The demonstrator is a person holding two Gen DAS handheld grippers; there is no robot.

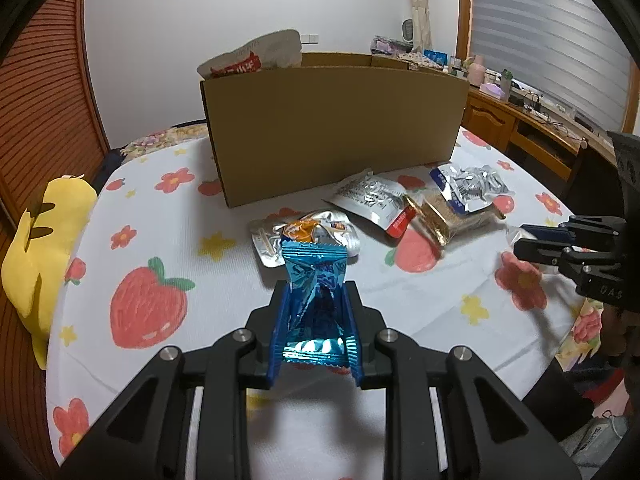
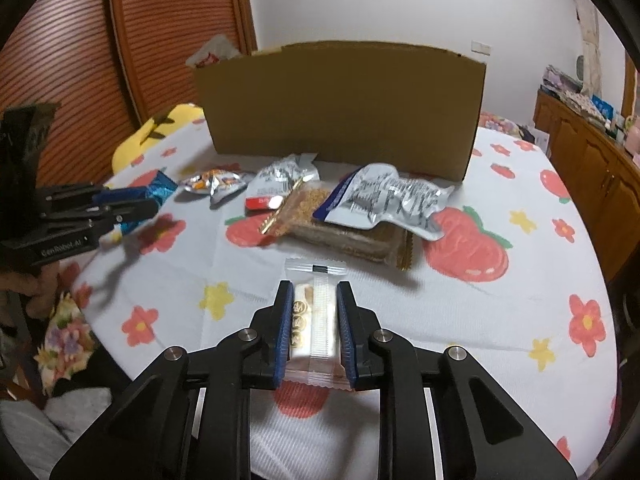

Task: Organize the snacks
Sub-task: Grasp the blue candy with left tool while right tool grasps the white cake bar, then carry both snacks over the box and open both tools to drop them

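Note:
My left gripper (image 1: pixel 316 292) is shut on a shiny blue snack packet (image 1: pixel 314 276), held above the table. It also shows in the right wrist view (image 2: pixel 132 204) at the left. My right gripper (image 2: pixel 314 292) is shut on a clear-wrapped white snack bar (image 2: pixel 314 320); it shows in the left wrist view (image 1: pixel 524 240) at the right edge. An open cardboard box (image 1: pixel 332 128) stands at the back of the table, with a white and red bag (image 1: pixel 256 58) sticking out of its left end. Loose packets lie in front of it.
On the flowered tablecloth (image 1: pixel 160 208) lie a silver and orange packet (image 1: pixel 308 232), a white and red pouch (image 1: pixel 372 200), a brown biscuit pack (image 2: pixel 344 232) and a silver and blue pouch (image 2: pixel 392 200). A yellow plush toy (image 1: pixel 44 240) sits at the left edge. A wooden counter (image 1: pixel 532 120) stands right.

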